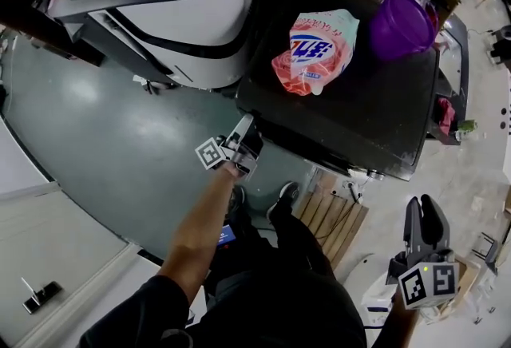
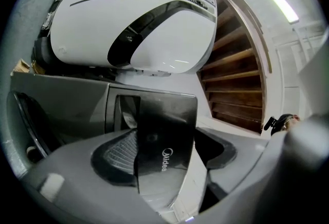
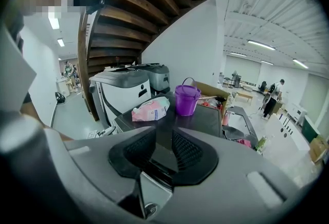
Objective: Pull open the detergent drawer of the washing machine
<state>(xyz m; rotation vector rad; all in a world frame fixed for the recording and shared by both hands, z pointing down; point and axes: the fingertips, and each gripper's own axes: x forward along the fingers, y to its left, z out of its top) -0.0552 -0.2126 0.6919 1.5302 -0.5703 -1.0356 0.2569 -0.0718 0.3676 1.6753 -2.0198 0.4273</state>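
Left gripper [image 1: 244,133] jaws clamp the detergent drawer [image 2: 167,130], jutting lengthwise toward them; right gripper [image 1: 421,207] jaws stand part-open, empty.

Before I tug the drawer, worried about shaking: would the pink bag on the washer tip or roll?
Probably neither: the bag lies flat and slumped, so it looks soft and floppy. Its glossy plastic might slide slightly on the smooth washer top.

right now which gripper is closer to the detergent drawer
Left. The left gripper grips the detergent drawer on the front of the washing machine. The right gripper hangs low at the person's right, away from the machine, with nothing between its fingers.
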